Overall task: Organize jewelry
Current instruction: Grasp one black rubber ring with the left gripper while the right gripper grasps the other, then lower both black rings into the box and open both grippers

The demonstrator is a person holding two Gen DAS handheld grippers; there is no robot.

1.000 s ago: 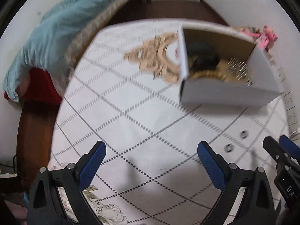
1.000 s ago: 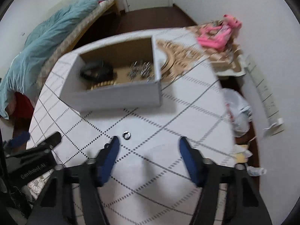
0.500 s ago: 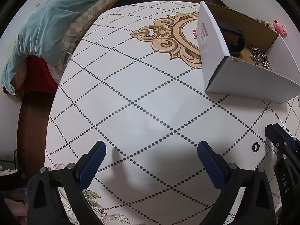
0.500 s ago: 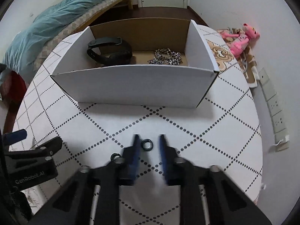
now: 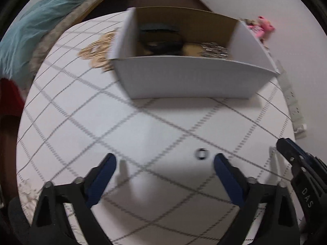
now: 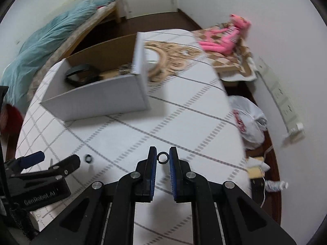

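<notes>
Right tongs level – pinching black ring.

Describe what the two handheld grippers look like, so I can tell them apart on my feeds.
Both look alike: black angular frames with silver rivets and blue finger pads. The left gripper carries white "GenRobot.AI" lettering on its body; the right gripper shows "DAS" in the left wrist view.

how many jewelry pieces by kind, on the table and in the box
rings: 2, one held in the right gripper, one on the table
black bracelet: 1, in the box
silver chain: 1, in the box
total: 4
</notes>
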